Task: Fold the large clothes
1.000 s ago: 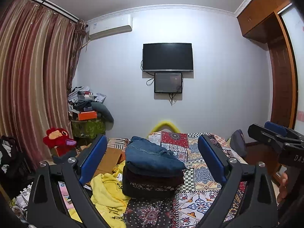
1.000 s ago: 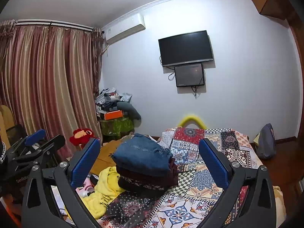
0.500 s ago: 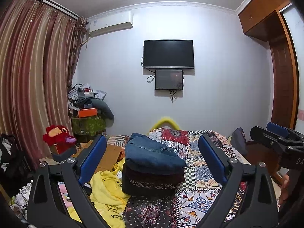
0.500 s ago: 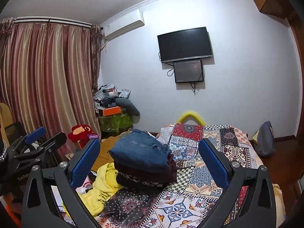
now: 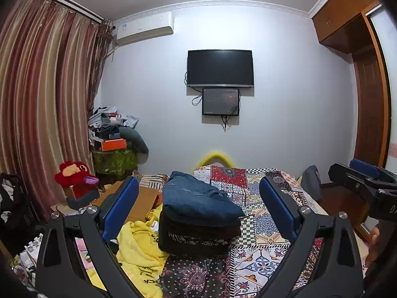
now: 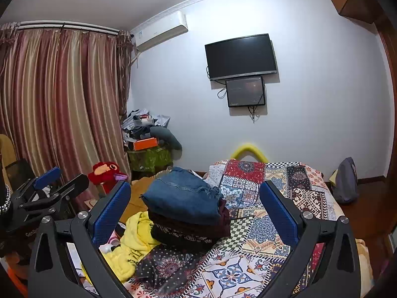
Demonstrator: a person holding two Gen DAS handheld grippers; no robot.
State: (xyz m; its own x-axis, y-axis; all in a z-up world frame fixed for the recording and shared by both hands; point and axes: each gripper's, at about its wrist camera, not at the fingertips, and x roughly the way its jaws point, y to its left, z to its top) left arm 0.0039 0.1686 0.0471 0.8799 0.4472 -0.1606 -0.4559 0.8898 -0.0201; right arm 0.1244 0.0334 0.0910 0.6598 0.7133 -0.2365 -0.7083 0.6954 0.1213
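Note:
A stack of folded clothes (image 5: 198, 221) sits on the patterned bed cover (image 5: 263, 198): blue jeans (image 5: 196, 198) on top, dark maroon and black patterned garments under them. It also shows in the right wrist view (image 6: 183, 211). A crumpled yellow garment (image 5: 139, 250) lies left of the stack, also in the right wrist view (image 6: 134, 243). My left gripper (image 5: 198, 206) is open and empty, raised above the bed, short of the stack. My right gripper (image 6: 196, 206) is open and empty too. Each gripper shows in the other's view: right (image 5: 359, 181), left (image 6: 54, 186).
A red plush toy (image 5: 74, 176) and a cluttered green table (image 5: 114, 159) stand at the left by the curtains (image 5: 44, 99). A TV (image 5: 219, 68) hangs on the far wall. A wooden wardrobe (image 5: 369, 99) is at the right. A grey bag (image 6: 346, 181) leans by the bed.
Both grippers have tilted slightly upward, so the room sits a little lower in view. Both stay open and empty. The stack has not moved.

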